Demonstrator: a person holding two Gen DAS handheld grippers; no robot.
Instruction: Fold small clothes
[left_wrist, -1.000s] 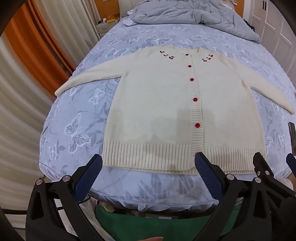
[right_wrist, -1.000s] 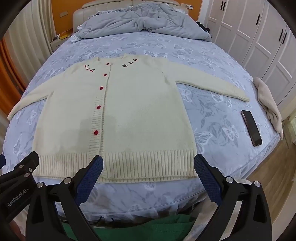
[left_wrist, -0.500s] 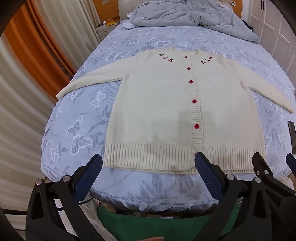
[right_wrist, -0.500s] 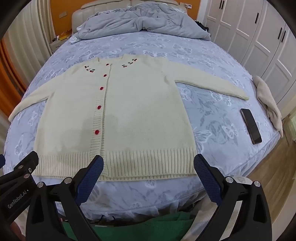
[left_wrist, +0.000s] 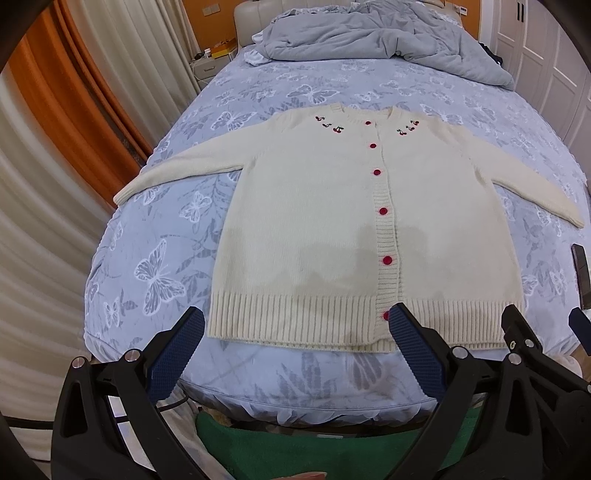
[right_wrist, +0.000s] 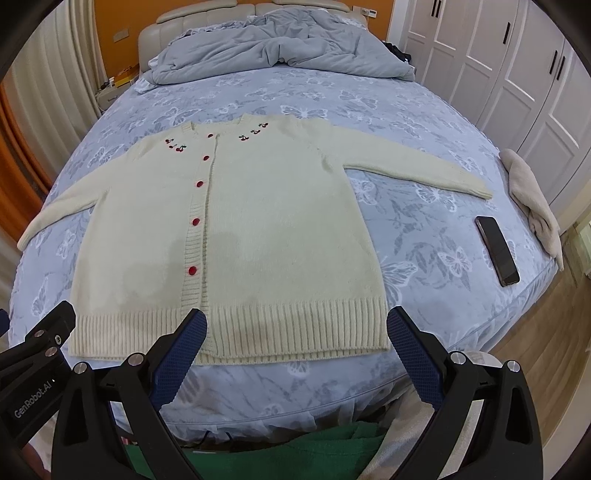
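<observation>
Clearly nothing was folded yet: the cardigan (right_wrist: 229, 236) lay flat and buttoned mid-bed (right_wrist: 424, 110), sleeves spread, hem nearest. Both the left gripper (left_wrist: 295, 347) and right gripper (right_wrist: 295, 347) hung apart and empty short of that hem, probably readying a grab.

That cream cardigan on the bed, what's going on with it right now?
A person holds a two-finger tool in each hand, about to fold it. The cardigan lies flat and buttoned on the butterfly-print bed, sleeves spread, no fold made yet. The left tool and the right tool are both open and hover near the ribbed hem, gripping nothing. A phone and a beige cloth lie off to the right.
</observation>
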